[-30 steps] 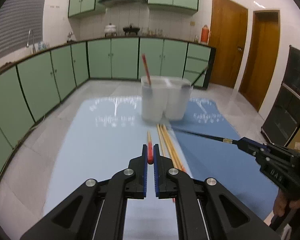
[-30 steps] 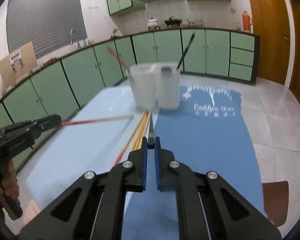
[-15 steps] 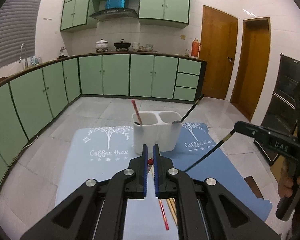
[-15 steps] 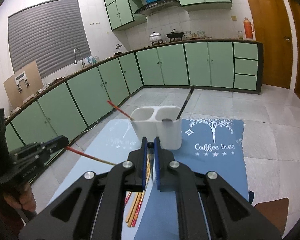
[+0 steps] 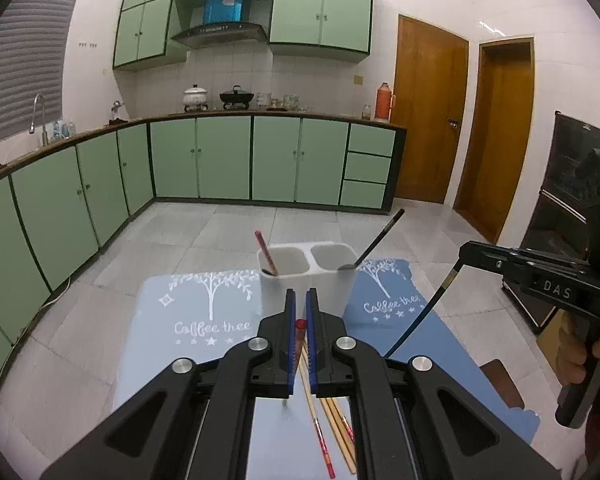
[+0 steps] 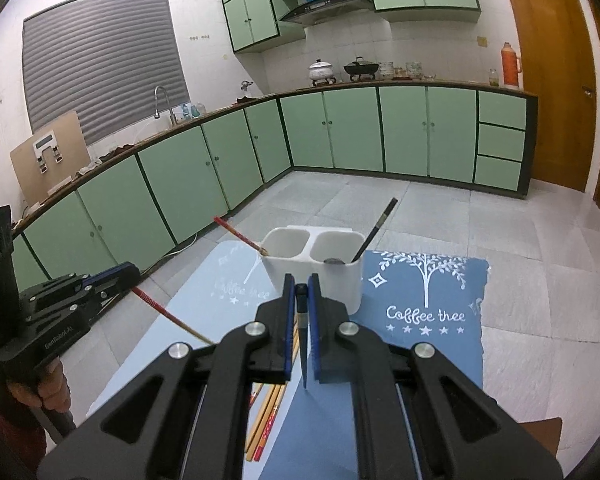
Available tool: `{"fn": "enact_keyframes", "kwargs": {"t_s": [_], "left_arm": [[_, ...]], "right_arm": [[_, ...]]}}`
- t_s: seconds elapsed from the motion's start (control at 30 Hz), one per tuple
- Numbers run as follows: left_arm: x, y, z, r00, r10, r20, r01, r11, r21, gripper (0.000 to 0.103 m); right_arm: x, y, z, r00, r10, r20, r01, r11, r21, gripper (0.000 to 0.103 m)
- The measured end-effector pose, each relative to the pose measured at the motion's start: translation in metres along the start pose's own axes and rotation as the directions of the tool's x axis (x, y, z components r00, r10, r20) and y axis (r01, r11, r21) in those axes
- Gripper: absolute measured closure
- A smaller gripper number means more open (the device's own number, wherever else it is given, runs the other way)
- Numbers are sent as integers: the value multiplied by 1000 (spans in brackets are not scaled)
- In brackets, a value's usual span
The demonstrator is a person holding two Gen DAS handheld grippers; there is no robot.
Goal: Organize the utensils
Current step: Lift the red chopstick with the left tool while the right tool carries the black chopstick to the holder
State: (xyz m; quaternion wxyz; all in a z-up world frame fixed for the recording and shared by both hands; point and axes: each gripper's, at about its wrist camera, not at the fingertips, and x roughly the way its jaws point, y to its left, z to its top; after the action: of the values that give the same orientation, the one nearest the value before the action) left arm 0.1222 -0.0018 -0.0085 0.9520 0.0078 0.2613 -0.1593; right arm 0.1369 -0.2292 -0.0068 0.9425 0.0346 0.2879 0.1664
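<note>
A white two-compartment holder point(image 5: 308, 280) point(image 6: 314, 268) stands where a light blue mat point(image 5: 196, 320) meets a dark blue mat point(image 6: 420, 340). A red chopstick point(image 5: 265, 250) leans in its left compartment, a black chopstick point(image 5: 376, 240) in its right. My left gripper point(image 5: 299, 308) point(image 6: 130, 282) is shut on the top of a red-ended chopstick point(image 6: 168, 314), held in the air before the holder. My right gripper point(image 6: 301, 286) point(image 5: 462, 254) is shut on a black chopstick point(image 5: 420, 316) that hangs tip down. Several loose chopsticks point(image 5: 332, 420) point(image 6: 266, 416) lie on the mats below.
Green kitchen cabinets point(image 5: 228, 156) run along the back and left, with a sink tap point(image 6: 162, 104) and pots on the counter. Wooden doors point(image 5: 428, 120) stand at the right. A hand point(image 5: 588, 354) grips the right tool. Tiled floor surrounds the mats.
Both grippers rose off the mats, each lifting its chopstick clear of the loose pile. The holder now sits farther off and lower in both views.
</note>
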Motion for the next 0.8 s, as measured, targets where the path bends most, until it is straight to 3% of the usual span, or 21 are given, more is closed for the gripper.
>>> {"fn": "enact_keyframes", "kwargs": {"t_s": [0.43,0.8], "left_arm": [[-9,-7,23,997,-56,48,55,998,19,98],[-22,-26,90,978,-83,191,70,995,75,98]], "right_arm": [[-9,8,36,999,21,41,-18,997,-79,97],[-21,8,102,991,46,125,-31,993,-116,97]]}}
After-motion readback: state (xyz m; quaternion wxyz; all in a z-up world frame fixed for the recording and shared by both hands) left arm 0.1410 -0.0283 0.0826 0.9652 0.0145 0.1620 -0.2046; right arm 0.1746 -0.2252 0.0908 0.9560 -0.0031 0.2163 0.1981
